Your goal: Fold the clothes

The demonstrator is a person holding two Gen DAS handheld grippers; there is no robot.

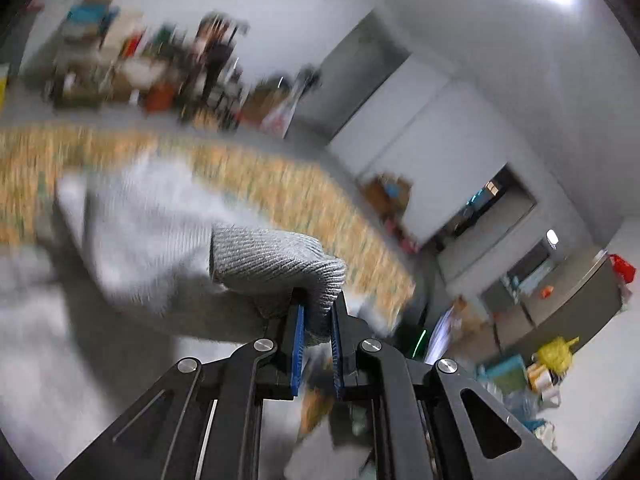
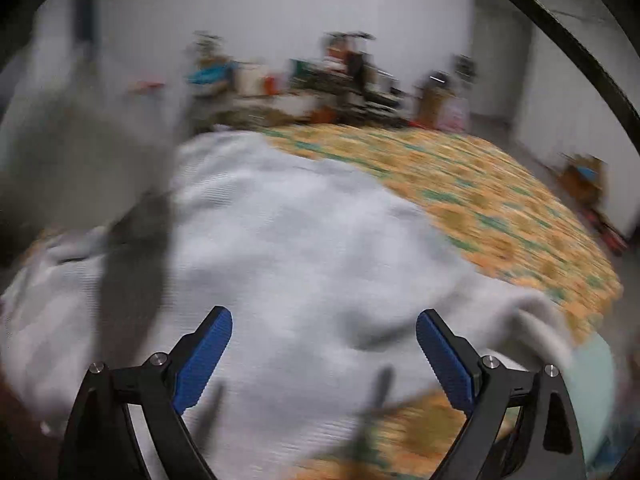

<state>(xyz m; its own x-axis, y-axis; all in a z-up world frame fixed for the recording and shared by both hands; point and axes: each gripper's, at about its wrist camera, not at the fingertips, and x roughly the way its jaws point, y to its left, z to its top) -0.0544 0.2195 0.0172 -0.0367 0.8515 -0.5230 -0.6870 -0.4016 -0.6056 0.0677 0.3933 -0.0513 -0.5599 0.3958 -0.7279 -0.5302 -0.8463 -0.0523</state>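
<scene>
A light grey ribbed knit garment (image 2: 288,240) lies spread over a table with an orange and green patterned cloth (image 2: 500,208). In the left wrist view my left gripper (image 1: 318,300) is shut on a ribbed edge of the grey garment (image 1: 276,264), which it holds lifted off the patterned cloth (image 1: 320,196); the rest of the fabric trails away to the left, blurred. In the right wrist view my right gripper (image 2: 324,320) stands open above the garment, nothing between its blue pads (image 2: 204,356). A blurred fold of cloth rises at the left of that view.
Cluttered shelves and boxes (image 2: 328,76) stand behind the table against a white wall. In the left wrist view a doorway (image 1: 484,208), a counter (image 1: 568,300) and bags on the floor (image 1: 552,356) lie to the right. Both views are motion-blurred.
</scene>
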